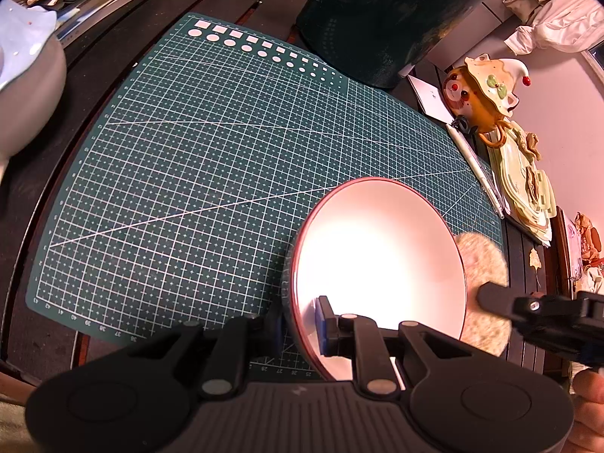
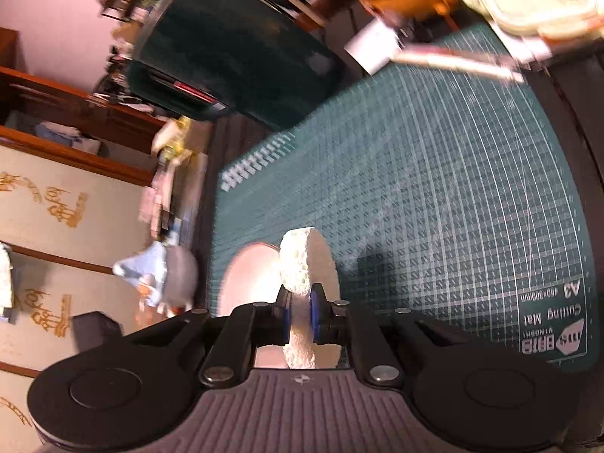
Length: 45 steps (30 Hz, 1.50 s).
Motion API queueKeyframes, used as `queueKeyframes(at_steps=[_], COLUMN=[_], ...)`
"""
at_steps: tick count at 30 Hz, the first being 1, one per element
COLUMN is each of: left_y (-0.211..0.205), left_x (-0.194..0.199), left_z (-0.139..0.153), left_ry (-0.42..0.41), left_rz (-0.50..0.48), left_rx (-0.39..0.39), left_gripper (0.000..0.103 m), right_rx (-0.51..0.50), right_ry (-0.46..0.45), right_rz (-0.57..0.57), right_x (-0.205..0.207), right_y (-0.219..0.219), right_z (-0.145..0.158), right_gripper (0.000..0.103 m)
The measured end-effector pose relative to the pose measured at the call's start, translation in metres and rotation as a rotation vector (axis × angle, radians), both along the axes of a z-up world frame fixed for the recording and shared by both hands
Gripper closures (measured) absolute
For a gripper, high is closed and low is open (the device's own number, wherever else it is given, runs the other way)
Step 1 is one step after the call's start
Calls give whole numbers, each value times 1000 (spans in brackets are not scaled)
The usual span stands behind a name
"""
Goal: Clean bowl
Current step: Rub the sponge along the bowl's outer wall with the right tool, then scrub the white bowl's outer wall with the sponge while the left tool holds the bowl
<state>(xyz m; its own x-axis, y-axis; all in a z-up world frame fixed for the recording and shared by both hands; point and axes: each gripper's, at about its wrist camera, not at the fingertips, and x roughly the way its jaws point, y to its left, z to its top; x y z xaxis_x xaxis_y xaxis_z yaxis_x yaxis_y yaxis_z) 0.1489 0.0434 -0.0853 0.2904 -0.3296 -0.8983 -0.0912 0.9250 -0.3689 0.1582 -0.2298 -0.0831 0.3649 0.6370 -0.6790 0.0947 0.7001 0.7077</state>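
Note:
A white bowl with a thin red rim is tilted up on edge over the green cutting mat. My left gripper is shut on the bowl's near rim, one pad inside and one outside. A round beige sponge sits against the bowl's right outer side, and my right gripper comes in from the right, shut on it. In the right wrist view the sponge stands on edge between the blue pads of my right gripper, with the bowl just to its left.
A big dark green pot stands at the mat's far edge. A grey bowl with a blue cloth is at the left. A ceramic figure, a pen and stacked trays line the right side.

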Motion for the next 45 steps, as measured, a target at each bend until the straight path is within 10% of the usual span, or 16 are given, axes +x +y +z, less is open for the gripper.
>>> queueKeyframes(at_steps=[23,33,45], left_y=[2,-1,-3], left_x=[1,1,0], left_z=[1,2,3], left_ry=[1,2,1], left_rz=[-6,-3,5], left_rx=[1,1,-1], left_gripper=[87,87,87], right_rx=[-33,170,129], right_ry=[-59,121,-84], right_rz=[-61,-53,-29], right_x=[-3,11,-7], right_y=[-22,-20,-16], right_z=[14,-42,29], right_gripper=[93,93,93])
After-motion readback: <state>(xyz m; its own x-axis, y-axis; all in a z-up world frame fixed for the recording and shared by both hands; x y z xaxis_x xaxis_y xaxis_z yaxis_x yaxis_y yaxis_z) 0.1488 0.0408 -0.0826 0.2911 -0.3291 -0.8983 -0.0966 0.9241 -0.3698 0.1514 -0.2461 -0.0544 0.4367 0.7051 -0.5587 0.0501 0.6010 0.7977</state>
